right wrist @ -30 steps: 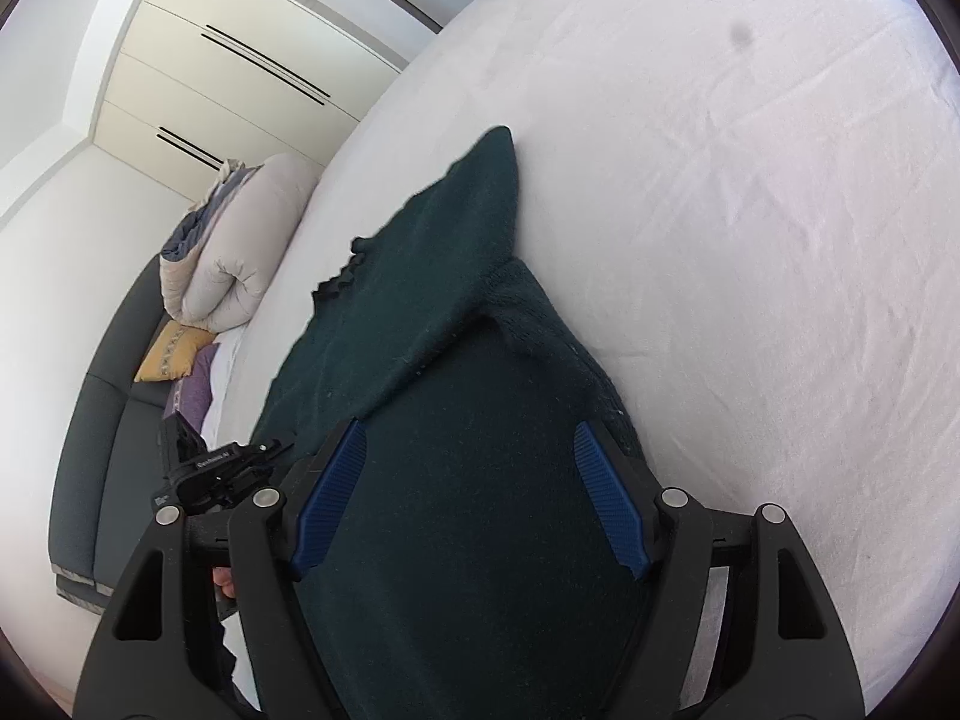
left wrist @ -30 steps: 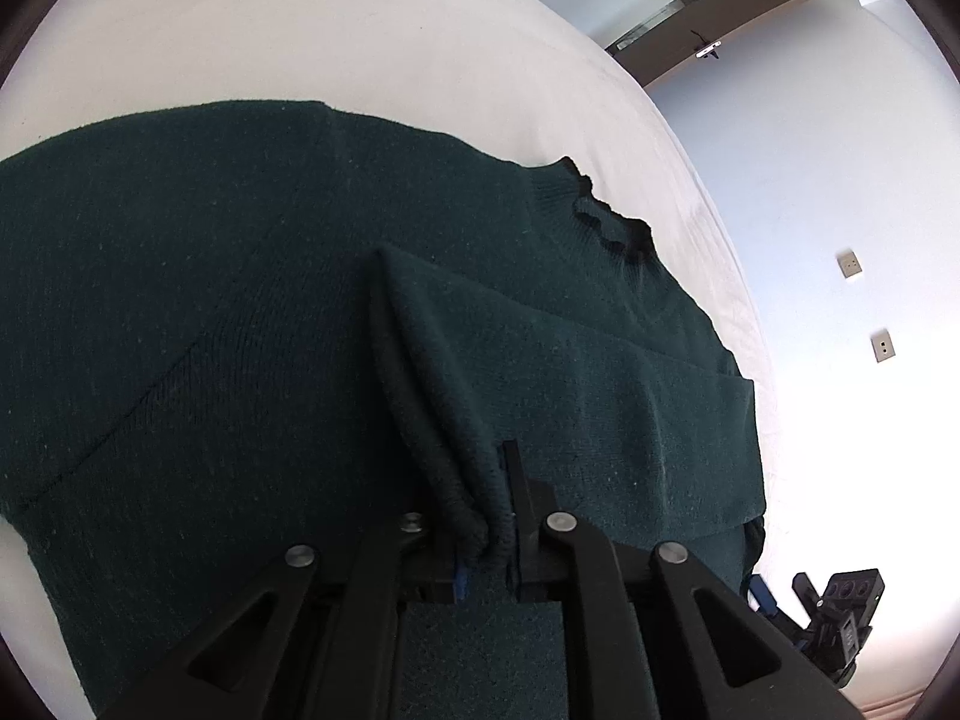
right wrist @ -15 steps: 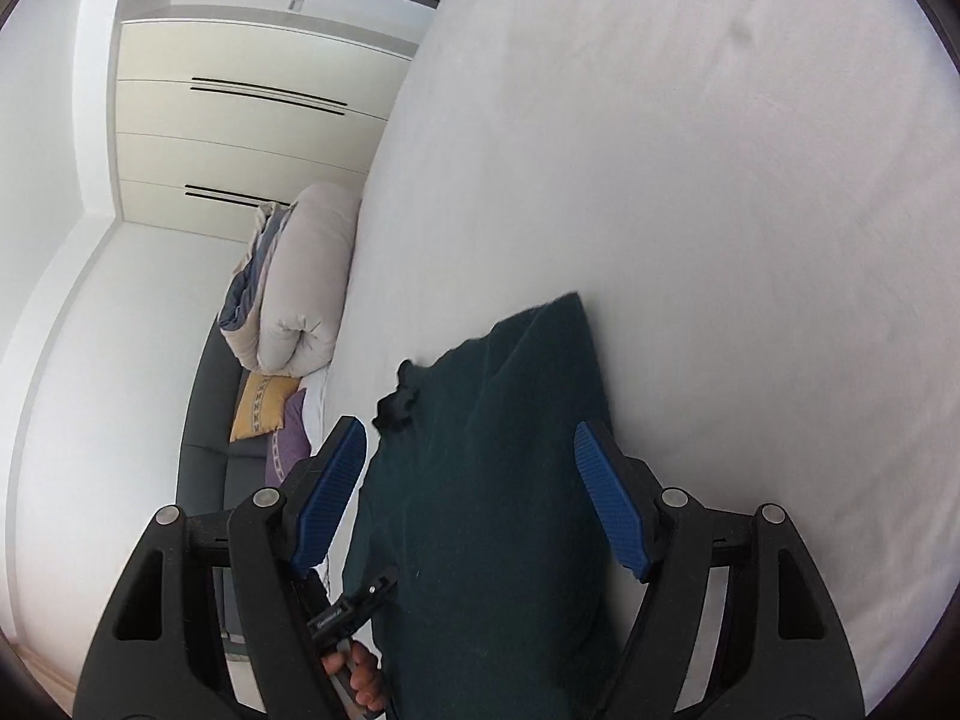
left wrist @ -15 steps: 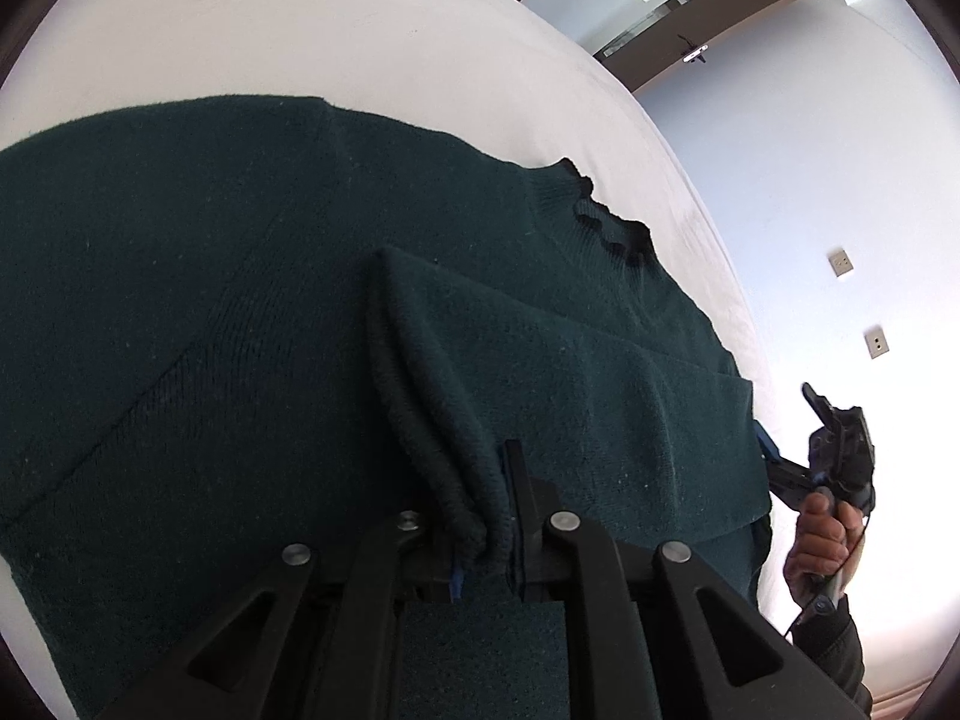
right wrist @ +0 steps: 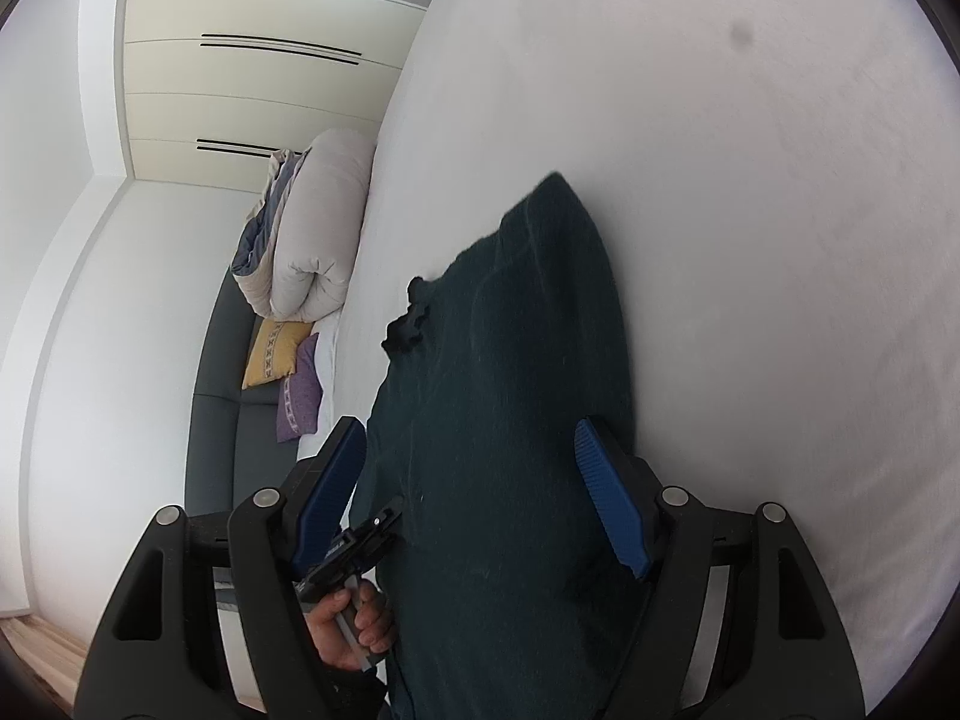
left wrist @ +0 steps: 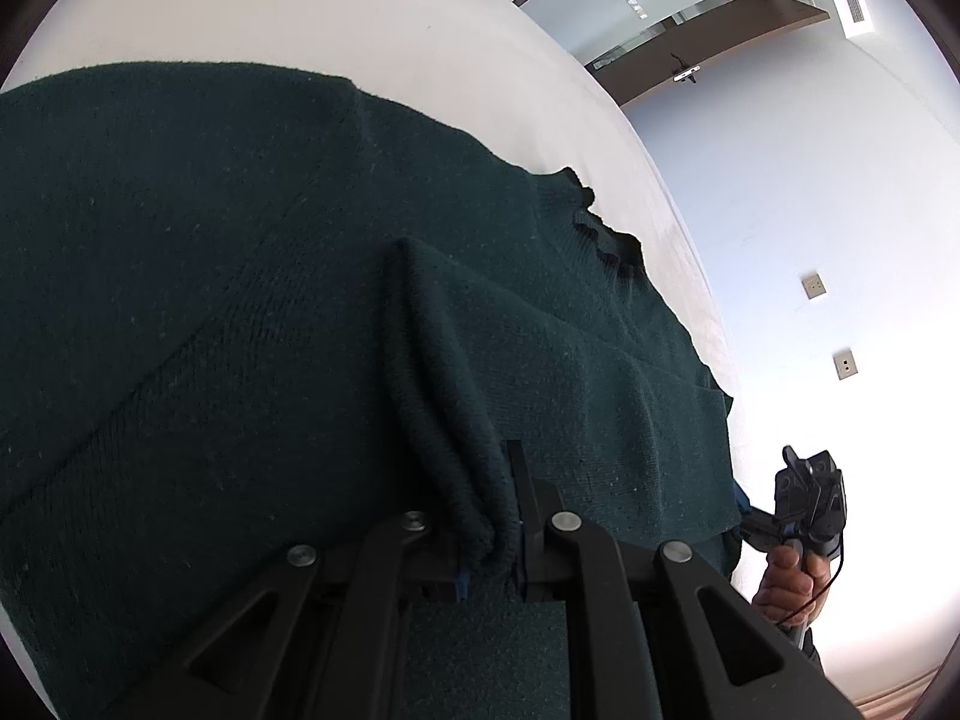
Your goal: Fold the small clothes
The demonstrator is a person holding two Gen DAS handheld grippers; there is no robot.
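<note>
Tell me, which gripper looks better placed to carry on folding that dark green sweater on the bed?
Probably the left gripper: it is shut on a bunched fold of the sweater. The right gripper hangs open over it, pads gripping nothing.

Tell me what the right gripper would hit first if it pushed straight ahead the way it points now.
Most likely the dark green sweater. The right gripper has its jaws open with nothing held, and the knit fills the gap ahead of them, lying on the white bed. How far off the cloth is cannot be judged.
</note>
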